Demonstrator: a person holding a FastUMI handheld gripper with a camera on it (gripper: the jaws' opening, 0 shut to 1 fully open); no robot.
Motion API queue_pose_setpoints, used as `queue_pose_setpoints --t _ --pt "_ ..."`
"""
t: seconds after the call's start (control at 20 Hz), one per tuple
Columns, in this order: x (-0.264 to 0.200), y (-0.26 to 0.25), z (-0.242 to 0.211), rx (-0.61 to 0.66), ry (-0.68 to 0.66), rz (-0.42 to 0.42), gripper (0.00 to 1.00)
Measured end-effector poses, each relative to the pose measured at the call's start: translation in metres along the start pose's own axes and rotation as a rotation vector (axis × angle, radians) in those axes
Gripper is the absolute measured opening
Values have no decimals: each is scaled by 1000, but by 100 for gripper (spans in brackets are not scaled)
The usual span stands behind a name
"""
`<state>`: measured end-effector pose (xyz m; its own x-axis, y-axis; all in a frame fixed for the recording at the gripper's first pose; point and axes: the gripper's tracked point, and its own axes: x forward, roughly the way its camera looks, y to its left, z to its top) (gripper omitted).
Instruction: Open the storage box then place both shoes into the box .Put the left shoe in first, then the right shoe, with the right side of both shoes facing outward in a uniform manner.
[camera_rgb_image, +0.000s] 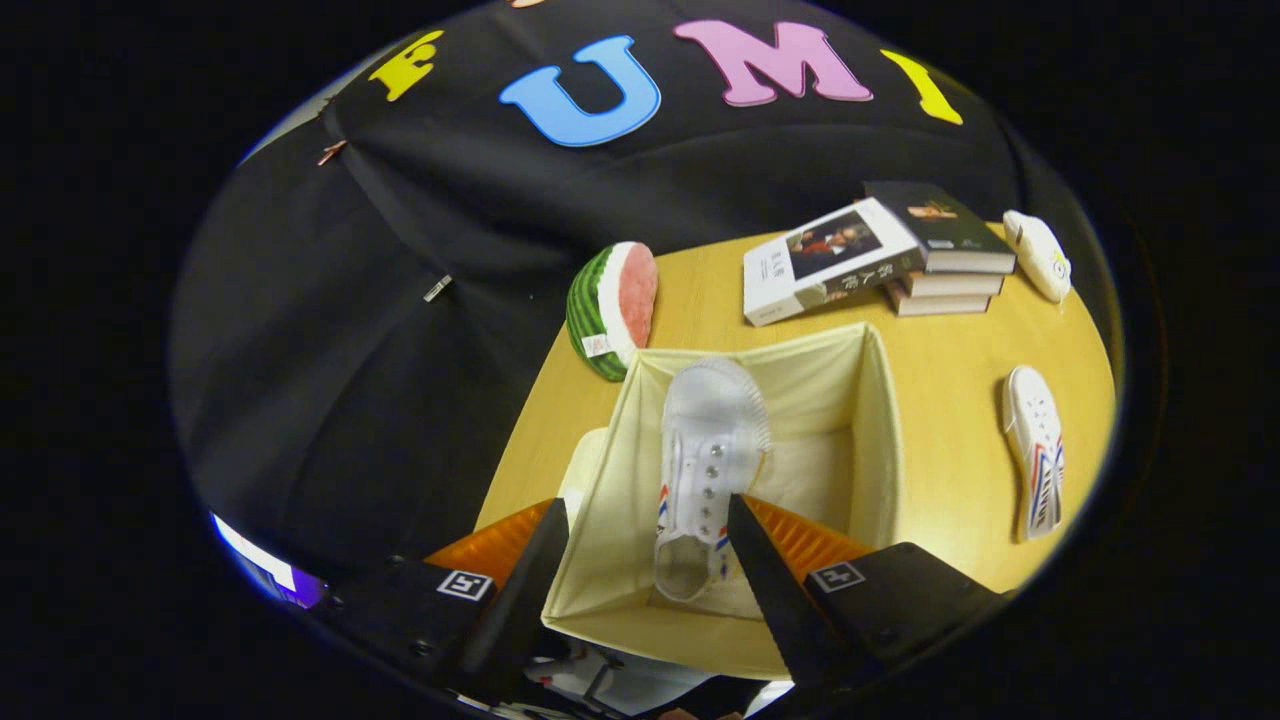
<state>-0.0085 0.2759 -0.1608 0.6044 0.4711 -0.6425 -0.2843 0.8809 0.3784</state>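
One shoe (706, 470) inside open storage box (880, 420), hand-held gripper (640, 545) spread above.

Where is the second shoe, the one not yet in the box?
In the gripper view, the second shoe lies on the wooden table, right of the open storage box and nearer than the stacked books.

Gripper (648, 530) fingers spread wide apart
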Motion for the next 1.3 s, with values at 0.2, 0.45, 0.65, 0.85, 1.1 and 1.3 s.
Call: queue_pose_setpoints --t 0.2,0.45,0.65,0.85,1.1,1.3 --pt "-44 -53 25 -48 -100 -81 98" --pt "-85 -160 27 -113 -119 -251 98" --pt "-107 -247 12 -100 -83 -358 98" --pt "-114 -326 -11 -96 0 -425 99" --pt "-104 -393 -42 -160 131 -427 99" --pt "-86 -424 -73 -225 240 -401 99"
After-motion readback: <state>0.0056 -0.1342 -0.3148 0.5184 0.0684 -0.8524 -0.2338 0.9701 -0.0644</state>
